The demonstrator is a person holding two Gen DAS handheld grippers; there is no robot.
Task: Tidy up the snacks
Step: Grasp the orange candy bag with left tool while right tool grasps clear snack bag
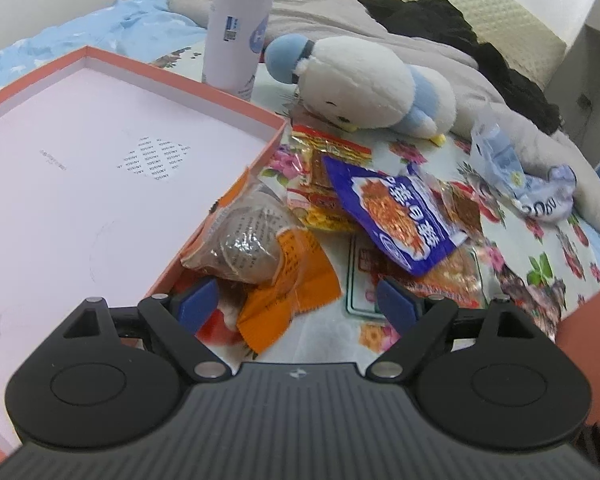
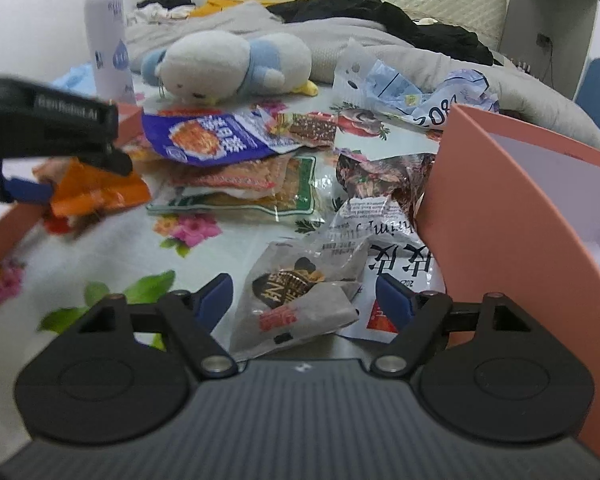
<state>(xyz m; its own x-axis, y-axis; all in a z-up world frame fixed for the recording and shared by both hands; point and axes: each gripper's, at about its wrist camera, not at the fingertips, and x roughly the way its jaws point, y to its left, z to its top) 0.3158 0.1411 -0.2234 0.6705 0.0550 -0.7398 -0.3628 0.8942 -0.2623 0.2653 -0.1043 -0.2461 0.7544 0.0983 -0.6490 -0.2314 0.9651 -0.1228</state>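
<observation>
- Left hand-held gripper (image 1: 296,304) spread wide, straddling an orange snack packet (image 1: 284,288) beside the pink box (image 1: 236,184).
- Right hand-held gripper (image 2: 304,300) spread wide around a grey packet (image 2: 300,300).
- Snacks (image 2: 236,160) heaped on the bed (image 2: 100,264).

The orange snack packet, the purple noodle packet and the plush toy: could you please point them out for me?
orange snack packet (image 1: 288,304): left wrist view, on its orange wrapper.
purple noodle packet (image 1: 396,216): left wrist view, on the printed front.
plush toy (image 2: 216,60): right wrist view, on its white head.
</observation>
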